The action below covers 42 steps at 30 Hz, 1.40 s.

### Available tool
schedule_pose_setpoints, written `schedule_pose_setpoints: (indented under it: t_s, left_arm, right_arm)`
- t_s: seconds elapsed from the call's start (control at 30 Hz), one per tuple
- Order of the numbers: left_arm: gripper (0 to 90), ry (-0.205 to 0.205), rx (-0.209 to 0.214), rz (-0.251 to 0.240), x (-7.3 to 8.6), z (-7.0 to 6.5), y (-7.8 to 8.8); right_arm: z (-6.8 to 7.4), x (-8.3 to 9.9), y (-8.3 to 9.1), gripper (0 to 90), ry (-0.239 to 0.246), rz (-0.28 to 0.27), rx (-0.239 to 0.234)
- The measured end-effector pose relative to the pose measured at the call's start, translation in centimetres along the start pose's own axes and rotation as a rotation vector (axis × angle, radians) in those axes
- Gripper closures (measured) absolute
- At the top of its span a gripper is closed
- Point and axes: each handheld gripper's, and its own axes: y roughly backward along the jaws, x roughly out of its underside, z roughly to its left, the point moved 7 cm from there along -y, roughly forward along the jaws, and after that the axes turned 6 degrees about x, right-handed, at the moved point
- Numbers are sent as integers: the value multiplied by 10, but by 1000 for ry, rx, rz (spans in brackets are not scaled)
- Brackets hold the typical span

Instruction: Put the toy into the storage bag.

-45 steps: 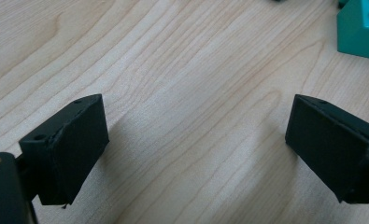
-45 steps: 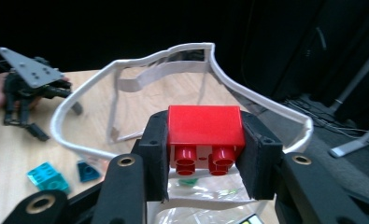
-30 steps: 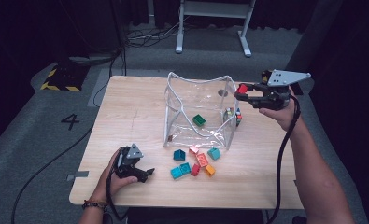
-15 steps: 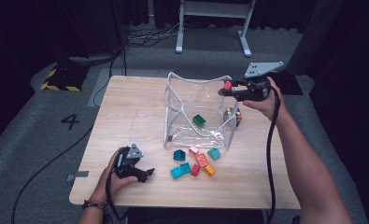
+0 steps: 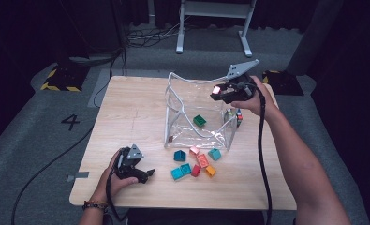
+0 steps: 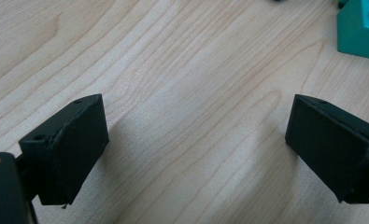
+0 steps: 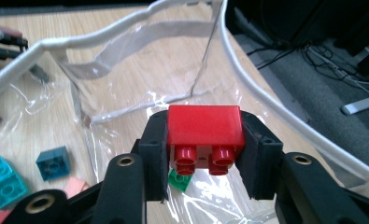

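Observation:
My right gripper (image 5: 218, 92) is shut on a red brick (image 5: 216, 89), held above the right rear part of a clear plastic bag (image 5: 173, 108) with a white rim that stands open on the wooden table. In the right gripper view the red brick (image 7: 205, 128) sits studs toward the camera between the pads of that gripper (image 7: 205, 154). A green brick (image 7: 180, 179) lies on the bag's floor (image 7: 140, 70) below it. My left gripper (image 5: 146, 174) rests open on the table near the front left; its view shows the gripper (image 6: 196, 144) with bare wood between the jaws.
Several loose bricks lie in front of the bag: a dark teal one (image 5: 179, 155), pink (image 5: 194, 150), turquoise (image 5: 180, 171), orange (image 5: 210, 170). A small multicoloured pile (image 5: 234, 116) sits against the bag's right side. A teal brick (image 6: 362, 28) lies beyond the left jaws.
The right hand has carried the red brick leftward, from beyond the bag's right edge to over its opening. The left hand has stayed in place.

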Motion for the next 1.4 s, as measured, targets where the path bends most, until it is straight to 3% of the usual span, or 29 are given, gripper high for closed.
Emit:
schedule_pose_setpoints:
  t_s: [0.3,0.43,0.5,0.7,1.1,1.4]
  left_arm:
    - [61,-1,0,-1,0,0,0]
    - [61,-1,0,-1,0,0,0]
    - [61,0,0,-1,0,0,0]
    - [61,-6,-3,0,0,1,0]
    - [61,0,0,0,0,0,0]
    - [61,-6,-3,0,0,0,0]
  right_arm:
    - [4,11,-10,589,24,120,-29]
    - [5,22,-12,588,39,215,-44]
    - [7,27,-10,588,68,269,-67]
    - [7,37,-6,587,57,361,-63]
    - [1,42,4,587,57,390,-44]
    - [-3,45,-2,571,88,423,-25]
